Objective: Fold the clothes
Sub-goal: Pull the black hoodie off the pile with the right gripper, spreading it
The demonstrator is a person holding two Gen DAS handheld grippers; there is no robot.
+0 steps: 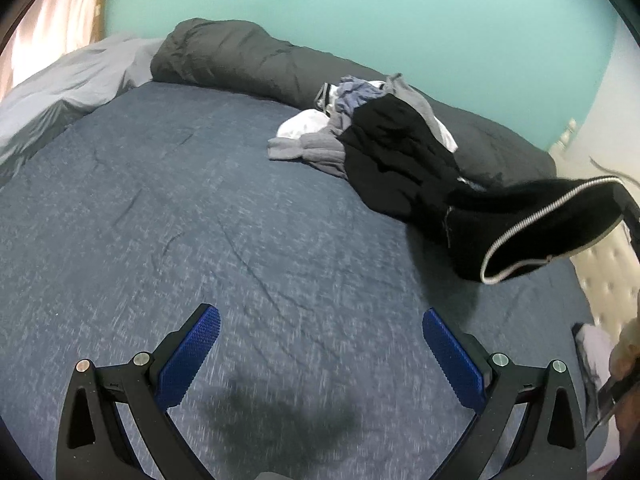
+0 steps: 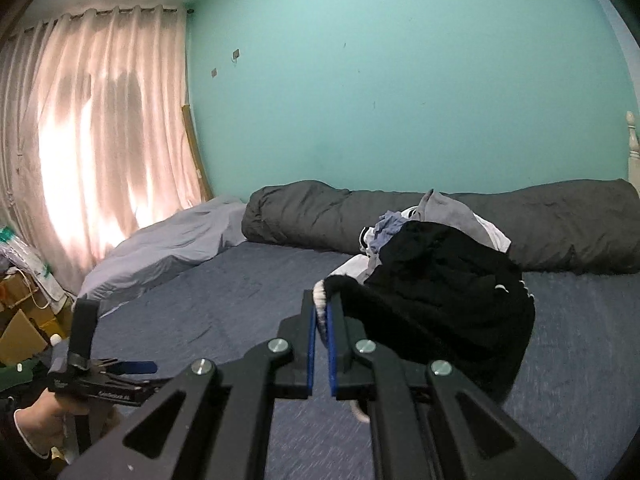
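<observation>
A black zip-up garment (image 1: 540, 220) with a white zipper hangs lifted off the bed at the right. It trails down from a pile of clothes (image 1: 360, 120) in black, grey, white and blue. My right gripper (image 2: 322, 304) is shut on the garment's white-trimmed edge (image 2: 320, 296), and the black cloth (image 2: 440, 312) drapes to its right. My left gripper (image 1: 320, 314) stands open low over the blue bedsheet (image 1: 180, 200), with nothing between its fingers. The right wrist view shows the left gripper (image 2: 132, 368) side-on at lower left, held by a hand (image 2: 40, 416).
A rolled dark grey duvet (image 2: 320, 216) lies along the teal wall behind the pile. Light grey bedding (image 1: 72, 76) is bunched at the far left corner. A white tufted headboard (image 1: 600, 280) stands at the right. Curtains (image 2: 80, 140) and boxes (image 2: 20, 320) are beyond the bed's left side.
</observation>
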